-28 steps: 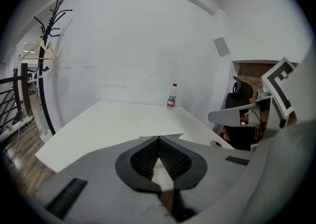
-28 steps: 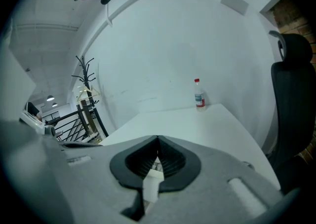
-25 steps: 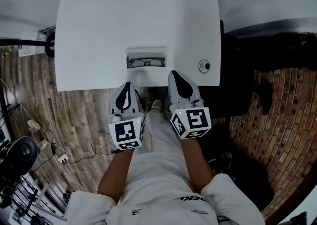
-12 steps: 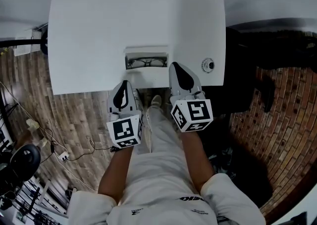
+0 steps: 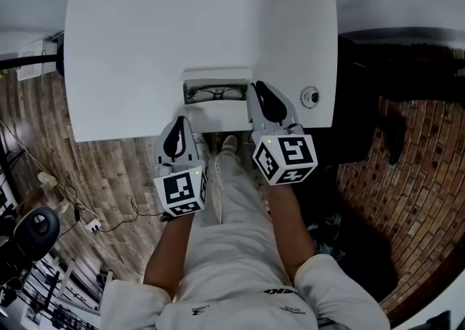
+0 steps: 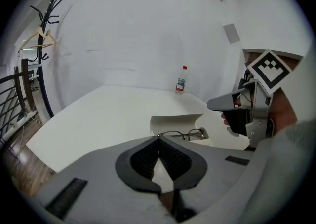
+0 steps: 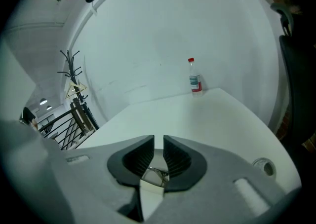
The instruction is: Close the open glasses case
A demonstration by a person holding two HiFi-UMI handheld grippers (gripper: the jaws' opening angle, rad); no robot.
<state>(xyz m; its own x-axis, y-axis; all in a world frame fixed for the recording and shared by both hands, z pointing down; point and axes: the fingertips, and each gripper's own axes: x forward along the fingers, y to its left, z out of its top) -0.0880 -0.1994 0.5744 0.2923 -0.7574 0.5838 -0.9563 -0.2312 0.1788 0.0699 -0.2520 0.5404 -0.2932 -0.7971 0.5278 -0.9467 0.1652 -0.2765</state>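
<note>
Nearest the camera, the left gripper hangs at the surface's front edge, jaws clenched on nothing. The right gripper, jaws a slit apart and empty, has advanced to the right end of the open glasses case, which lies just inside that edge. The case looks light and rigid, the spectacles inside fragile; the raised lid's top edge seems the place to press. A bottle stands far behind.

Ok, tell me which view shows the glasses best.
The left gripper view: the glasses lie in the open glasses case, both rims visible up close. The head view shows them small, from above; the right gripper view catches only a sliver of frame.
</note>
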